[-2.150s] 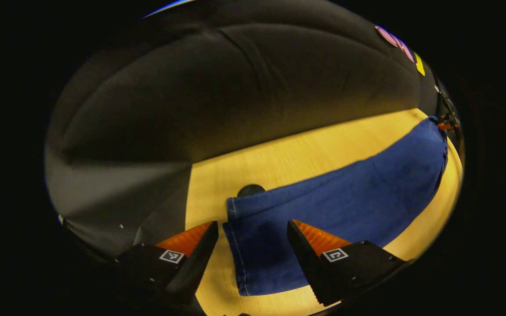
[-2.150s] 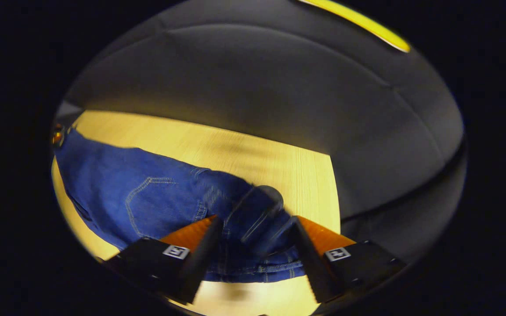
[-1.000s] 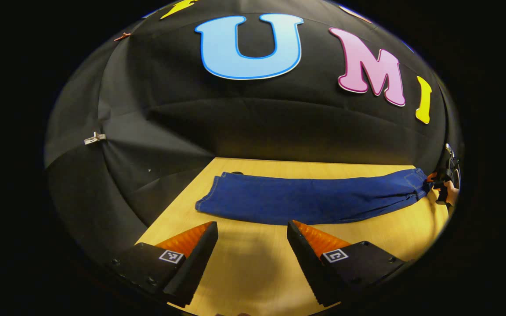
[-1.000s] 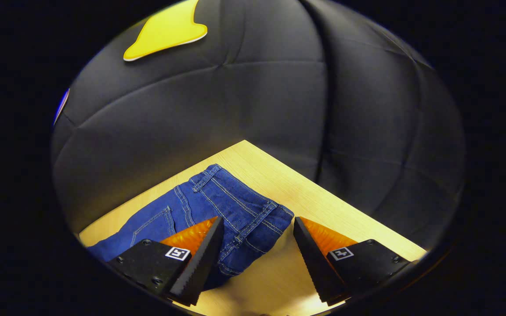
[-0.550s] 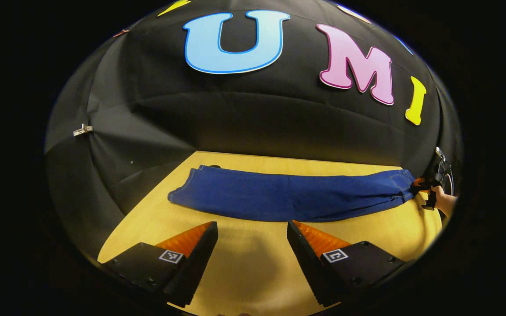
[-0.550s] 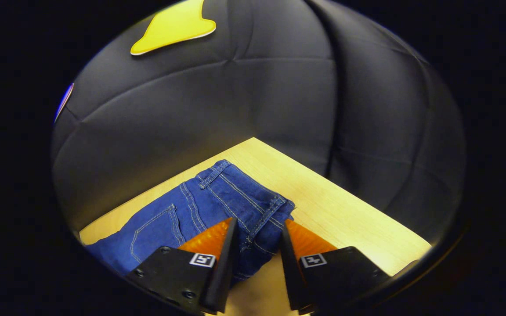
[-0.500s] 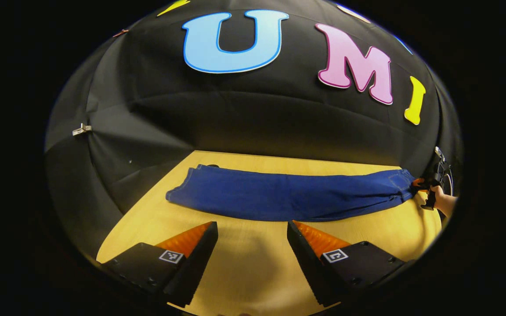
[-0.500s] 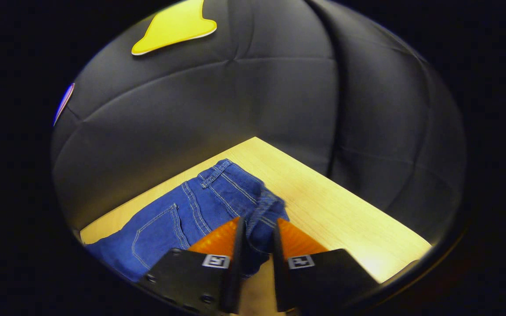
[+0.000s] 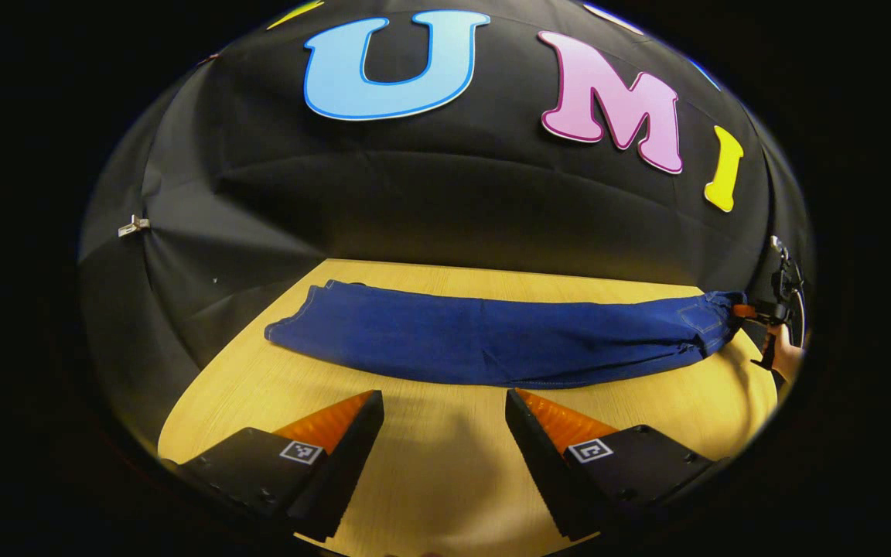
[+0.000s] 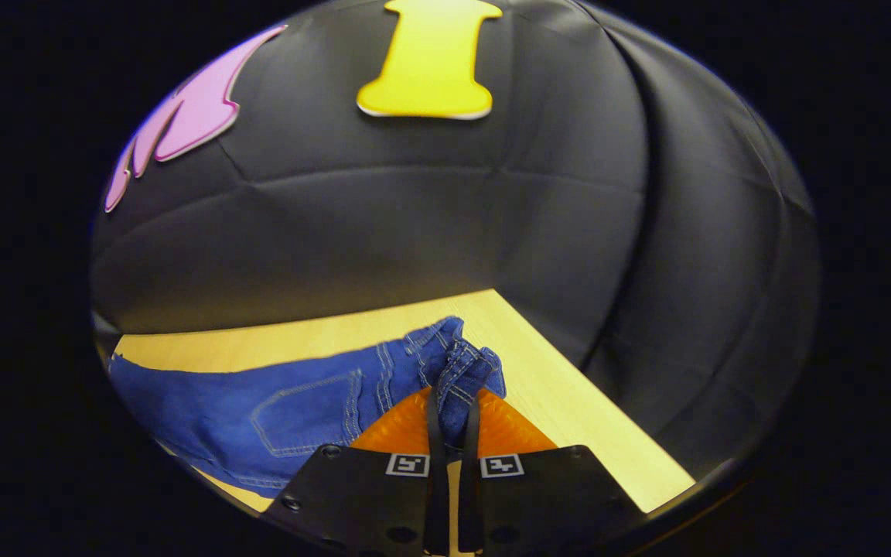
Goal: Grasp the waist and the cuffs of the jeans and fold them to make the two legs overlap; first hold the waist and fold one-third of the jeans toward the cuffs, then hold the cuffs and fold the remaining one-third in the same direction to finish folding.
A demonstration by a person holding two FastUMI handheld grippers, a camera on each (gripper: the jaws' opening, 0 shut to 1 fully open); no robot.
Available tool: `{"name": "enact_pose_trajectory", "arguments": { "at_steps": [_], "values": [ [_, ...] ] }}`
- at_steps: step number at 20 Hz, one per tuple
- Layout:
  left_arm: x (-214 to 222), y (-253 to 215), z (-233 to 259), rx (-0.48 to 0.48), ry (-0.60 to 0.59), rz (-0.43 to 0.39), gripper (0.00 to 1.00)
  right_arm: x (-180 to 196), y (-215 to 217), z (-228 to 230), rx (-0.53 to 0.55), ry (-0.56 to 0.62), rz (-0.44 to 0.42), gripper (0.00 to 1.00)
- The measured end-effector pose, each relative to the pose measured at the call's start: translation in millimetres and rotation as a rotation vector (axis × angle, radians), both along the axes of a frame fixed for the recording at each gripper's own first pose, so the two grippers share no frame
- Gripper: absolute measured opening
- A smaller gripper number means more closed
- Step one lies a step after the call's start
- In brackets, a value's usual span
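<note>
Jeans (image 9: pixel 492 344) lie across mid-frame on the table (image 9: pixel 430 480); we see our right gripper (image 10: pixel 451 414) clamped on the waist (image 10: pixel 465 371), left gripper (image 9: pixel 444 402) spread apart.

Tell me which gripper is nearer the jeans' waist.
Right. The right gripper is shut on the waist of the jeans. The left gripper is open, over bare table short of the legs.

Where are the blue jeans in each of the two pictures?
Left gripper view: the jeans stretch across the middle, beyond the open left gripper.
Right gripper view: the jeans lie lower left, waist pinched in the right gripper.
Shared landmark: the wooden table.
</note>
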State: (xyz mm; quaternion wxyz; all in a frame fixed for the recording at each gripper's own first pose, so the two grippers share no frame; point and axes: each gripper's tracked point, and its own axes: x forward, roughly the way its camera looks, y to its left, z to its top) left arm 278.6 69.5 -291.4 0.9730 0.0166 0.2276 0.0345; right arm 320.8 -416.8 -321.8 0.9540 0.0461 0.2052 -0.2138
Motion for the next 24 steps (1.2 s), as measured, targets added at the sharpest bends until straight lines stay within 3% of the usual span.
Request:
{"name": "enact_pose_trajectory", "arguments": {
  "at_steps": [5, 11, 14, 17, 21, 24],
  "values": [
    [-6, -2, 1, -0.035, -0.009, 0.026, 1.0, -8, 24, 50, -0.051, -0.125, 0.077, 0.09],
    [-16, 7, 11, -0.061, -0.041, 0.038, 0.99, -32, 57, 86, -0.124, -0.194, 0.308, 0.09],
    [-17, 19, 11, -0.087, -0.057, 0.049, 0.99, -42, 58, 93, -0.101, -0.21, 0.426, 0.08],
    [-14, 33, 7, -0.129, -0.072, 0.058, 0.99, -55, 44, 81, -0.097, -0.198, 0.506, 0.08],
    [-6, 49, -4, -0.277, -0.079, 0.121, 0.97, -58, 19, 37, -0.087, -0.115, 0.603, 0.08],
    [2, 64, -6, -0.285, -0.09, 0.146, 0.97, -73, -3, 11, -0.095, -0.04, 0.644, 0.09]
  ]
}}
